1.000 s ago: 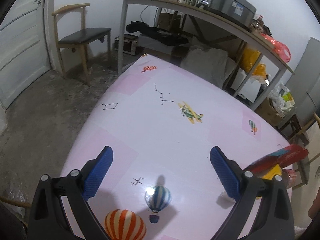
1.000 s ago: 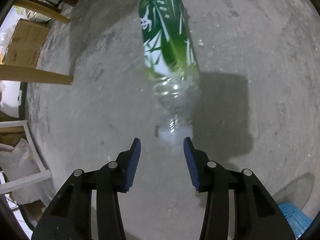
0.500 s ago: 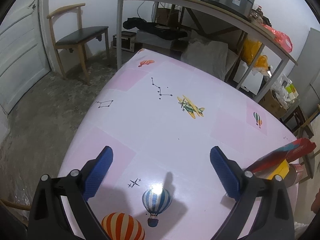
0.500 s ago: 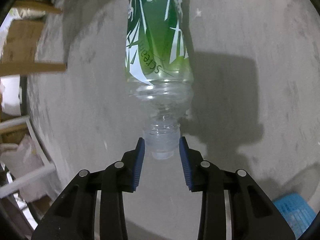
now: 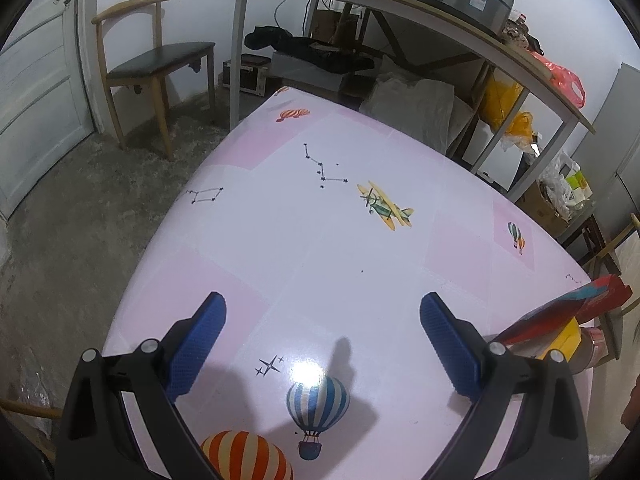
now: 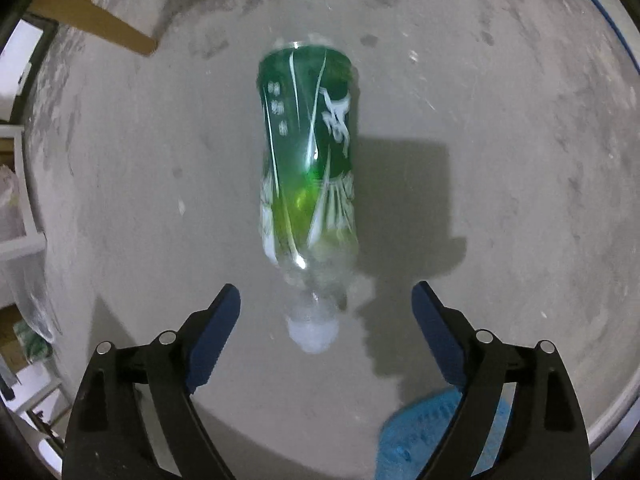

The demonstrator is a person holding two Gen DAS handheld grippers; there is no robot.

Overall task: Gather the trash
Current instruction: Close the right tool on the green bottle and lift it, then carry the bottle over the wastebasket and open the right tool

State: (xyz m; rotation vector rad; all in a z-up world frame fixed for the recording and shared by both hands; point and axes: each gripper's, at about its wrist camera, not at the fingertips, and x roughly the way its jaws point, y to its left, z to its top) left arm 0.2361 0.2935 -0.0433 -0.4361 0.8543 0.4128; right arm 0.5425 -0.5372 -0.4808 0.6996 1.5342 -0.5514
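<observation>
Bare concrete floor (image 6: 500,140) below: my right gripper (image 6: 326,316) is opening around the bottle (image 6: 308,168), pads clear; my left gripper (image 5: 322,320) gapes empty over the table (image 5: 320,240).

Bottle (image 6: 308,168) above floor (image 6: 500,140) (cap nearest), basket (image 6: 416,436) lower right.

Left tongs (image 5: 322,316) wide apart over a pink patterned tablecloth (image 5: 320,240), red packet (image 5: 576,308) at right edge.

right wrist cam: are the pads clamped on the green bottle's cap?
No. The right gripper is opening wide, and both pads stand clear of the green bottle, whose white cap sits untouched between them.
</observation>
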